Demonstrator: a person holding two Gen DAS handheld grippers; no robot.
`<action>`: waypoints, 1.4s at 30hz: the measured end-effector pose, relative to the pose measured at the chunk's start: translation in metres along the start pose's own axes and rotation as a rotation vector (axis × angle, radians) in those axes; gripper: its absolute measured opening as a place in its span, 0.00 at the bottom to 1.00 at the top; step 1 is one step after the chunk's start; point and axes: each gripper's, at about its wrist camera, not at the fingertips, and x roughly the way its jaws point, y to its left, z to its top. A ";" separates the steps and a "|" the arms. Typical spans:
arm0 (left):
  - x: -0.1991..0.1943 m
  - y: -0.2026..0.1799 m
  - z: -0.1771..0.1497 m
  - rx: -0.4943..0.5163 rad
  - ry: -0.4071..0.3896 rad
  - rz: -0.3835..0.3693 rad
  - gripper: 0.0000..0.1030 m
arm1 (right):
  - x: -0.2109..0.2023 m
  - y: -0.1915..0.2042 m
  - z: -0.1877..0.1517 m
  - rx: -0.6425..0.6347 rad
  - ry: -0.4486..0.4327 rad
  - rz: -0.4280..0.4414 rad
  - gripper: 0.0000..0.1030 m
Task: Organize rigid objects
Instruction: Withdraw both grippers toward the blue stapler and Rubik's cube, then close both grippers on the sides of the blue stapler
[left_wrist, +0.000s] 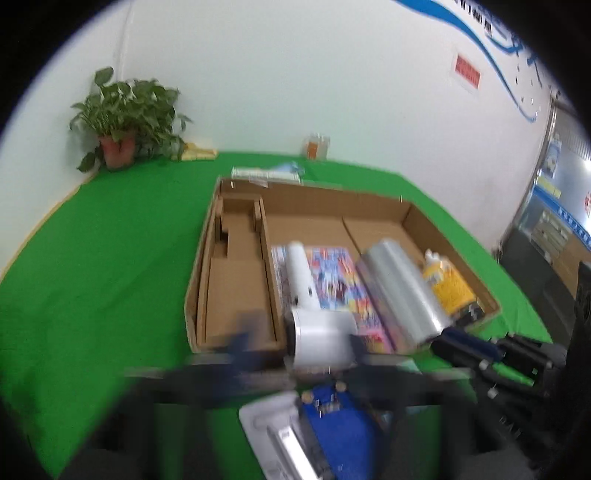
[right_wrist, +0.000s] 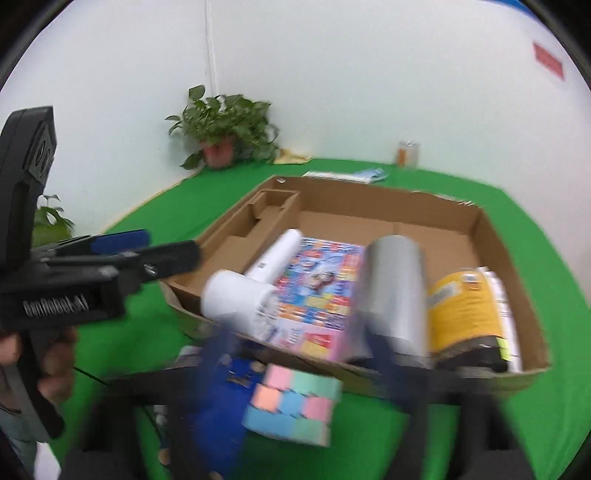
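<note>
An open cardboard box (left_wrist: 201, 266) lies on the green cloth. It holds a white hair dryer (right_wrist: 240, 299), a colourful booklet (right_wrist: 321, 291), a silver roll (right_wrist: 391, 291) and a yellow bottle (right_wrist: 461, 310). In front of its near wall sit a pastel puzzle cube (right_wrist: 291, 402) and a blue item in a white pack (left_wrist: 332, 428). My left gripper (right_wrist: 173, 244) hovers left of the box, fingers together and holding nothing. My right gripper (left_wrist: 437, 341) is by the box's near right corner, fingers together and bare. Each gripper's own view smears its fingers.
A potted plant (right_wrist: 221, 133) stands in the back left corner. A clear cup (right_wrist: 408, 153) and flat papers (right_wrist: 347, 175) lie behind the box. A hand (right_wrist: 55, 362) grips the left gripper's handle. The box's left compartment (left_wrist: 236, 280) holds nothing.
</note>
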 end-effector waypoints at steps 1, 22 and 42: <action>-0.001 -0.001 -0.003 -0.007 0.015 0.036 0.06 | -0.004 -0.006 -0.003 0.020 0.007 0.014 0.13; 0.022 -0.015 -0.074 -0.200 0.330 -0.208 0.54 | 0.003 -0.021 -0.087 0.147 0.302 0.396 0.71; 0.031 -0.084 -0.091 -0.125 0.395 -0.464 0.31 | -0.037 -0.040 -0.118 0.000 0.370 0.255 0.53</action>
